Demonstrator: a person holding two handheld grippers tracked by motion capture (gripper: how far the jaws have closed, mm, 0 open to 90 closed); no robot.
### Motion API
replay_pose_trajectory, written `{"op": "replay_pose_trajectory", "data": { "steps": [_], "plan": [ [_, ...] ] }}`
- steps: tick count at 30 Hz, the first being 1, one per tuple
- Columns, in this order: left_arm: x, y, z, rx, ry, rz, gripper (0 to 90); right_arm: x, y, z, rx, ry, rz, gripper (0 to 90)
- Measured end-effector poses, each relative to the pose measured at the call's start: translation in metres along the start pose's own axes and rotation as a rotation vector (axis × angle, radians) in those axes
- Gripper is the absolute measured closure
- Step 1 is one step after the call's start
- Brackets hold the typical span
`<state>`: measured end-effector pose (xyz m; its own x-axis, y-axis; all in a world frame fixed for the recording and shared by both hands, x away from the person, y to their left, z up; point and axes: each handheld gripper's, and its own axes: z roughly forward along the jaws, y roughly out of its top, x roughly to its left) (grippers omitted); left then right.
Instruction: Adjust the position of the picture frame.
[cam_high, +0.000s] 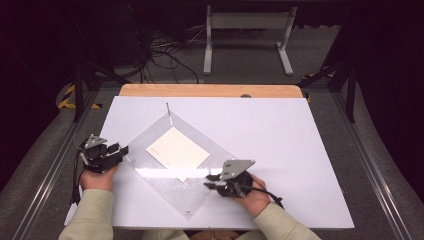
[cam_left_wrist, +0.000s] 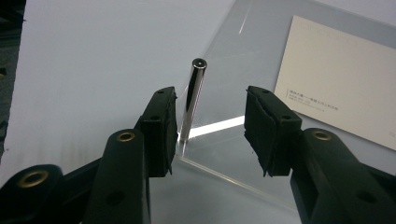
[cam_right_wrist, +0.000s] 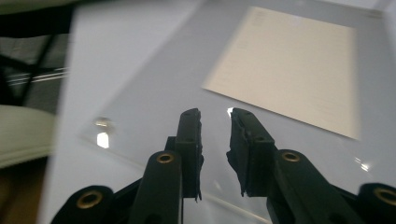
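Acrylic sheet (cam_high: 150, 135) lies cornerwise, mid-left on the table (cam_high: 280, 150). Paper card (cam_high: 177, 150) sits on its centre. Metal post (cam_left_wrist: 191, 100) stands upright at sheet's left corner; another post (cam_high: 168, 109) at its far corner, toward table's far edge.

The room lay dim around the edges — the floor and corners almost black — while overhead light fell bright on the white table (cam_high: 280, 140). Glare streaked the clear acrylic sheet (cam_high: 150, 172) in a pale band, and a bright line ran down the metal post (cam_left_wrist: 192, 98). The left gripper view was sharp; the right gripper view was smeared — the cream paper (cam_right_wrist: 294, 70) soft, its print unreadable.
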<state>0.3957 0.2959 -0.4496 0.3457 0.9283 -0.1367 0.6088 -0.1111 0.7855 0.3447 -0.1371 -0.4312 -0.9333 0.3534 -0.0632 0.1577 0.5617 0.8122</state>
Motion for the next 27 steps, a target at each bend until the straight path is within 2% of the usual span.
{"op": "replay_pose_trajectory", "data": {
  "steps": [3,5,7,10,14,17,20,27],
  "plan": [
    [0.0,0.0,0.0,-0.002,0.001,-0.002,54.1,-0.031,-0.009,-0.013,-0.015,-0.082,0.084,74.4],
    [0.0,0.0,-0.001,-0.001,0.004,-0.004,54.2,-0.046,-0.014,-0.016,-0.01,-0.12,0.11,74.5],
    [0.0,0.0,-0.001,-0.006,0.007,-0.004,54.6,-0.057,-0.017,-0.016,0.015,-0.155,0.122,74.5],
    [0.001,-0.001,-0.003,-0.007,0.005,0.0,56.2,-0.067,-0.021,-0.013,0.028,-0.167,0.154,74.8],
    [0.002,-0.001,-0.003,-0.006,0.001,0.002,58.1,-0.073,-0.028,-0.007,0.08,-0.191,0.176,75.3],
    [0.001,-0.001,-0.003,-0.009,-0.003,-0.001,58.3,-0.077,-0.03,-0.006,0.095,-0.205,0.185,77.3],
    [0.001,-0.001,-0.003,-0.008,-0.004,0.006,59.4,-0.079,-0.031,-0.003,0.107,-0.188,0.191,82.5],
    [0.002,-0.002,-0.004,-0.006,0.008,0.004,65.8,-0.078,-0.032,-0.003,0.128,-0.172,0.177,84.3]
  ]
}}
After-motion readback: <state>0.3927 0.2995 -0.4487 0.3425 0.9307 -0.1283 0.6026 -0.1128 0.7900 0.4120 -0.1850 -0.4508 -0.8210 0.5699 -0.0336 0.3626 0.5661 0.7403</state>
